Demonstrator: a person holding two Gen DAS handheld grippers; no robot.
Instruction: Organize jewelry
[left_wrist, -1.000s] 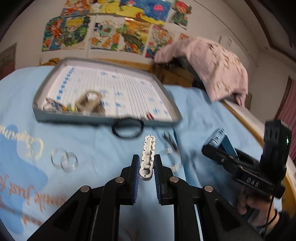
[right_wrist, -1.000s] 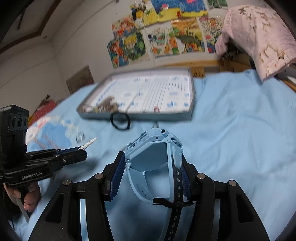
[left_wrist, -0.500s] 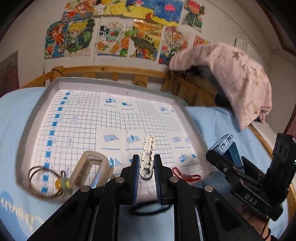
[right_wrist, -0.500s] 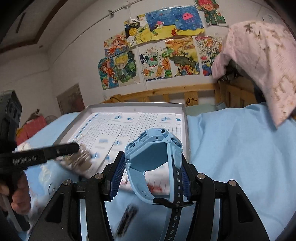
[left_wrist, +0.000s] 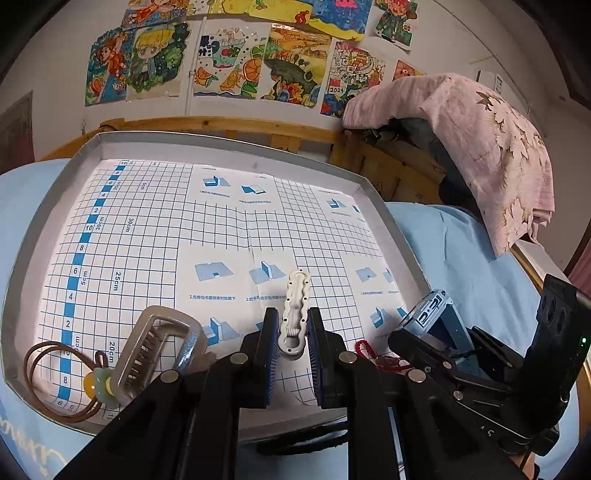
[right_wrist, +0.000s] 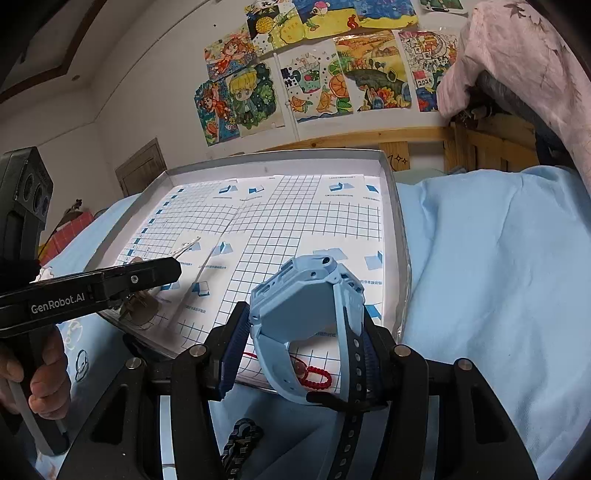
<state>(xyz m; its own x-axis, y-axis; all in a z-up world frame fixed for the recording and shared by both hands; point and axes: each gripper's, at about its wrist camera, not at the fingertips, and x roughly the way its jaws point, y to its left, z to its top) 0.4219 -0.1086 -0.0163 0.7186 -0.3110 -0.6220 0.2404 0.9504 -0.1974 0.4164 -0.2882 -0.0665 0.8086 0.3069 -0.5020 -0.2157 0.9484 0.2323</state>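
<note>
We have 2 pieces in hand over the tray (left_wrist: 391, 225). Our left gripper (left_wrist: 291, 341) is clamped on the white clip (left_wrist: 294, 310), gripping its lower end so that the rest sticks forward above the grid liner; our right gripper (right_wrist: 299, 332) is clenched on the blue watch (right_wrist: 306, 306), pinching the case and strap from both sides above the tray's near right corner. We judge the clip light, stiff and smooth, so a hold low on its body as now is sound, though it could pivot if squeezed off-centre. The watch looks bulkier, with a hard case and a soft strap that flops; the case sides are the place to hold it, not the strap. In the tray already lie a clear comb (left_wrist: 155, 350) and a brown cord (left_wrist: 55, 373) with beads at the near left, and red beads (right_wrist: 316, 376) right under the watch. Those beads are the main obstacle for setting the watch down, and the 2 grippers sit close together. A black band (right_wrist: 240, 439) lies on the blue sheet (right_wrist: 480, 277) outside the tray.
</note>
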